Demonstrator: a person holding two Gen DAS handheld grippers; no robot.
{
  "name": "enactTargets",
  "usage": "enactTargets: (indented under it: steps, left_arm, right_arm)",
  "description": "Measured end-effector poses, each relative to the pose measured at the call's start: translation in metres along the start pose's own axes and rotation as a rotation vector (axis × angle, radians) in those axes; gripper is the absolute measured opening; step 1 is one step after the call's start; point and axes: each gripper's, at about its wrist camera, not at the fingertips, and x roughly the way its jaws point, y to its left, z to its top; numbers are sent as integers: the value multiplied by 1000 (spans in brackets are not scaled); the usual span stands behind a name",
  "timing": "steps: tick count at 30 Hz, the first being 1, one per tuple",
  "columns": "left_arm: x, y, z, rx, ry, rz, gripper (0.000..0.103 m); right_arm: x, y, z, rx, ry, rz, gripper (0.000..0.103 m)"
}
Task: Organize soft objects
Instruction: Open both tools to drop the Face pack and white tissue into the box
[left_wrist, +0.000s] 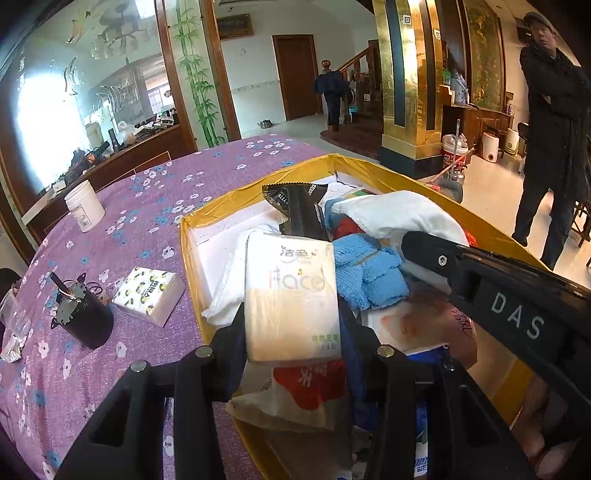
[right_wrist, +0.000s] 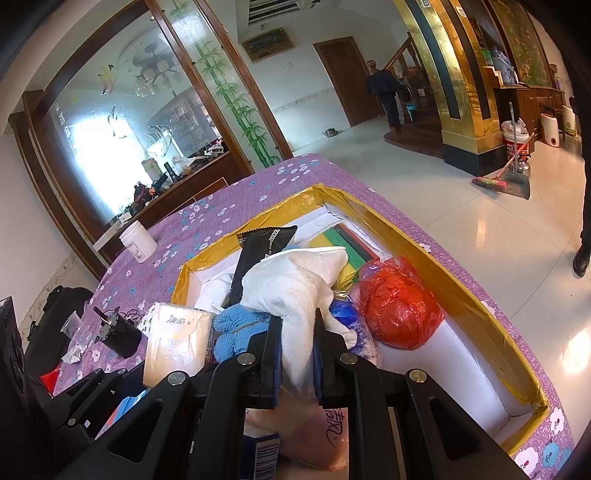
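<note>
In the left wrist view my left gripper (left_wrist: 291, 325) is shut on a cream tissue pack (left_wrist: 291, 291), held upright over the yellow-rimmed box (left_wrist: 258, 192). The same pack (right_wrist: 173, 339) shows at the left of the right wrist view. My right gripper (right_wrist: 297, 328) is shut on a white towel (right_wrist: 295, 284), which bunches up above the box (right_wrist: 461, 291). From the left wrist view that towel (left_wrist: 399, 214) hangs at the tip of the right gripper (left_wrist: 421, 243). A blue knitted cloth (left_wrist: 369, 273) (right_wrist: 236, 328) lies in the box between the two grippers.
The box also holds a black packet (right_wrist: 258, 254), a red plastic bag (right_wrist: 399, 306) and a pink pack (right_wrist: 314, 435). On the purple floral tablecloth (left_wrist: 129, 229) stand a white jar (left_wrist: 85, 205), a black cup (left_wrist: 83, 317) and a small tissue pack (left_wrist: 149, 295). A person (left_wrist: 554, 129) stands at the right.
</note>
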Motion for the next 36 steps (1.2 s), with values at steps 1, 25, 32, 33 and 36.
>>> enactTargets:
  steps: [1, 25, 32, 33, 36]
  left_arm:
    - [0, 1, 0, -1, 0, -1, 43]
    - [-8, 0, 2, 2, -25, -4, 68]
    - [-12, -2, 2, 6, -46, -2, 69]
    - [-12, -2, 2, 6, -47, -1, 69]
    - [-12, 0, 2, 2, -49, -1, 69]
  right_arm:
    - [0, 0, 0, 0, 0, 0, 15]
    - [-31, -1, 3, 12, -141, -11, 56]
    - [-51, -3, 5, 36, -242, 11, 57]
    - [-53, -4, 6, 40, -253, 12, 58]
    - [-56, -5, 6, 43, -260, 13, 60]
